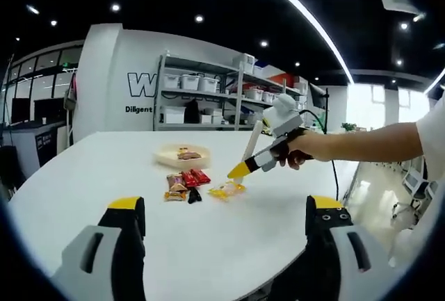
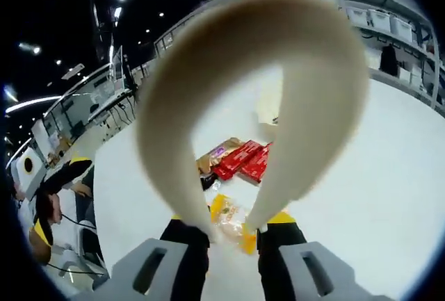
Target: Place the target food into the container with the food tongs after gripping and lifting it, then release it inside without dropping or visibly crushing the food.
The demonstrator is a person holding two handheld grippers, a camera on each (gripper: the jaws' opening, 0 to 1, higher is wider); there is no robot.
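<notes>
My right gripper (image 2: 233, 230) is shut on cream food tongs (image 2: 327, 99), whose looped end curves up close to the lens. The tong tips come down on either side of a clear yellow food packet (image 2: 224, 212) lying on the white table. In the left gripper view a person's hand holds this right gripper (image 1: 240, 170) with the tongs (image 1: 252, 141) slanting down to the yellow packet (image 1: 227, 190). A shallow cream container (image 1: 182, 156) with some food in it stands just behind. My left gripper (image 1: 226, 207) is open and holds nothing, low over the near table.
Red and brown snack packets (image 1: 185, 181) lie between the container and the yellow packet; the red packets (image 2: 242, 159) sit beyond the tong tips. The white table (image 1: 83, 176) spreads wide. Shelves with bins (image 1: 208, 92) stand behind it.
</notes>
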